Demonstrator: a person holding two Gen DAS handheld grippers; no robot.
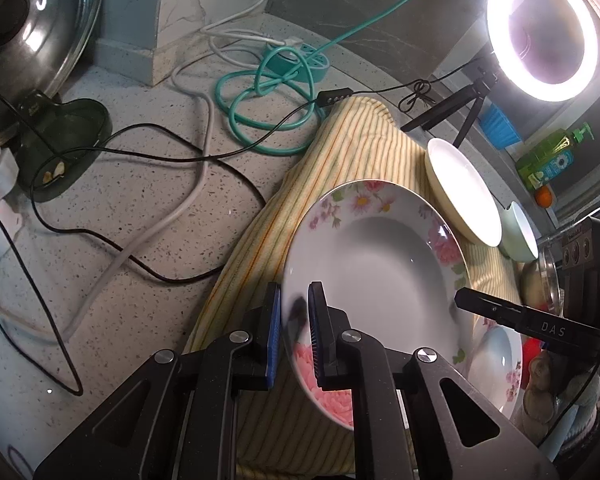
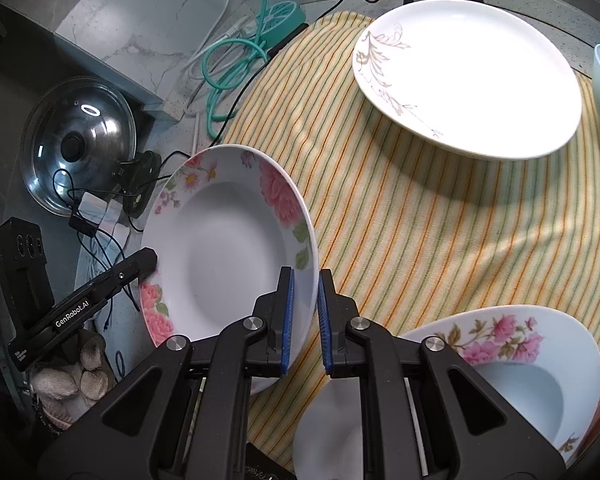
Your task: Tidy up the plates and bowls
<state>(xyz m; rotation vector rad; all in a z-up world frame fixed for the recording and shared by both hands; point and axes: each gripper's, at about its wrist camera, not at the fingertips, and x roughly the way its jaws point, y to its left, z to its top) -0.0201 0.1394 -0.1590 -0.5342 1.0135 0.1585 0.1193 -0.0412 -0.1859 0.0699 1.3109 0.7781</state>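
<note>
Pink-flowered deep plate (image 1: 376,264) held tilted, left gripper (image 1: 294,320) and right gripper (image 2: 305,304) clamped on opposite rims; only the right view shows a white plate (image 2: 468,80) beyond.

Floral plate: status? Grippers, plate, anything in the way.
Left gripper and right gripper both shut on floral plate, opposite rims. Plate lifted, tilted over striped cloth. Second floral plate and white plate close by.

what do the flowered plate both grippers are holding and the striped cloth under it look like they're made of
Flowered plate: likely glazed ceramic or porcelain; its white surface is smooth and glossy, and the pink flowers look printed on. Melamine can't be ruled out.
Striped cloth: woven fabric, probably cotton; it is matte, with soft wrinkles and folds and thin orange and green lines.
</note>
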